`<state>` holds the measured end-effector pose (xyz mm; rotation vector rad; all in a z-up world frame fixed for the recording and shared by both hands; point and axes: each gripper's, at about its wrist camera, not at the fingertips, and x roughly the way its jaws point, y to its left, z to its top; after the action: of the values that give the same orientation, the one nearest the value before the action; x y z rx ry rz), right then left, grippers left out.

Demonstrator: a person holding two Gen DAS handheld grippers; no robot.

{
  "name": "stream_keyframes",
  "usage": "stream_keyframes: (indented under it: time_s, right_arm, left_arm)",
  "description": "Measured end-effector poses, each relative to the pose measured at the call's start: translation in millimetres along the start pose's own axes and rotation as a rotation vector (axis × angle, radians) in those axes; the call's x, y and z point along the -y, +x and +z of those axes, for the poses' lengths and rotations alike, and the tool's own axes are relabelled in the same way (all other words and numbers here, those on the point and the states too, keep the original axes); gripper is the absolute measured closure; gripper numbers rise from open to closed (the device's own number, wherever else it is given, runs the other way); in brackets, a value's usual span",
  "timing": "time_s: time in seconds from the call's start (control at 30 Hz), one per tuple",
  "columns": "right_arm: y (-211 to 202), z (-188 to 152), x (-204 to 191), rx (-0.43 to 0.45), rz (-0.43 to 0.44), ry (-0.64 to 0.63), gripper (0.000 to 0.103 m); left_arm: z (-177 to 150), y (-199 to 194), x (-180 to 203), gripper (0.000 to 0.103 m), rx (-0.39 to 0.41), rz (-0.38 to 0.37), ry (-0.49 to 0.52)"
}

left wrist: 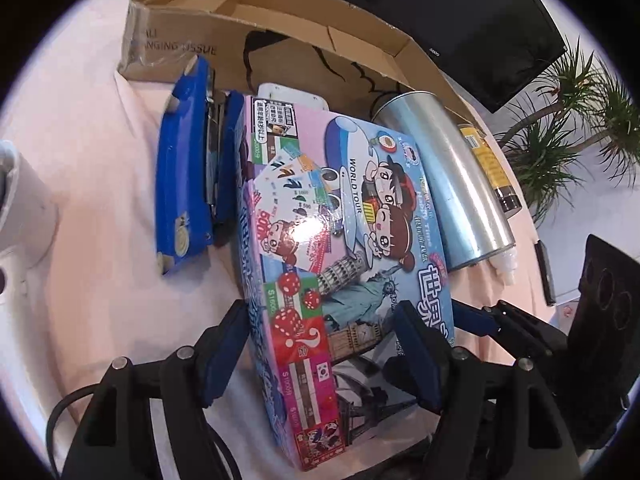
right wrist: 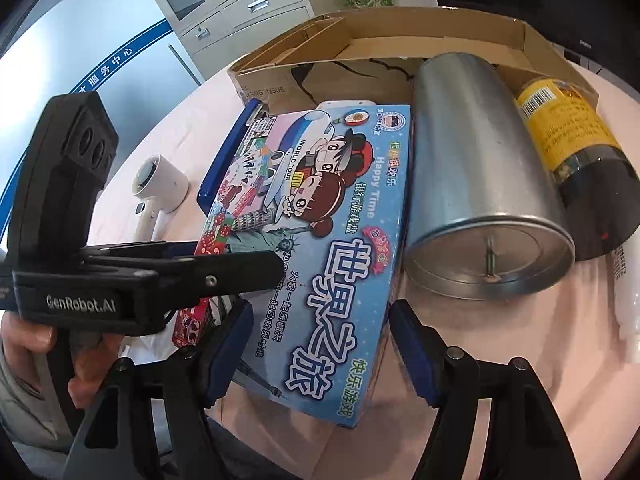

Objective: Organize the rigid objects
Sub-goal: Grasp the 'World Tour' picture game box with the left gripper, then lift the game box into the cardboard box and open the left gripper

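Observation:
A colourful board-game box (left wrist: 336,248) lies tilted on the pink cloth; it also shows in the right wrist view (right wrist: 320,216). My left gripper (left wrist: 320,356) has its blue pads on both sides of the box's near end and grips it. My right gripper (right wrist: 318,348) straddles the box's near corner with its jaws apart. The left gripper's body (right wrist: 120,276) shows in the right wrist view, holding the box's left side. A silver metal can (right wrist: 480,172) lies on its side right of the box. A blue stapler (left wrist: 188,176) lies left of it.
An open cardboard box (right wrist: 400,36) stands behind the objects. A yellow-labelled jar (right wrist: 576,140) and a white tube (right wrist: 628,300) lie right of the can. A white hair dryer (right wrist: 160,188) lies to the left. A monitor (left wrist: 460,12) and plants stand beyond the table.

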<state>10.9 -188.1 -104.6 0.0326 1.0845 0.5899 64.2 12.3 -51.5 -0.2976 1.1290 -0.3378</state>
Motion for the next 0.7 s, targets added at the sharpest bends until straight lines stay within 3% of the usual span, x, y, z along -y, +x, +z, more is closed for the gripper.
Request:
stream_keyframes:
  time_s: [0.27, 0.5, 0.7]
  right_arm:
    - [-46.2, -2.3, -30.9, 0.196, -0.029, -0.014, 0.034]
    - [-104.2, 42.2, -51.9, 0.389, -0.067, -0.068, 0.034]
    - [-139.4, 97.2, -56.0, 0.489, -0.064, -0.077, 0.034]
  left_arm:
    - [-10.7, -69.4, 39.8, 0.031, 0.214, 0.082, 0.108]
    - [32.1, -130.5, 80.2, 0.031, 0.403, 0.105, 0.195]
    - [90.3, -163.9, 98.3, 0.031, 0.487, 0.131, 0.265]
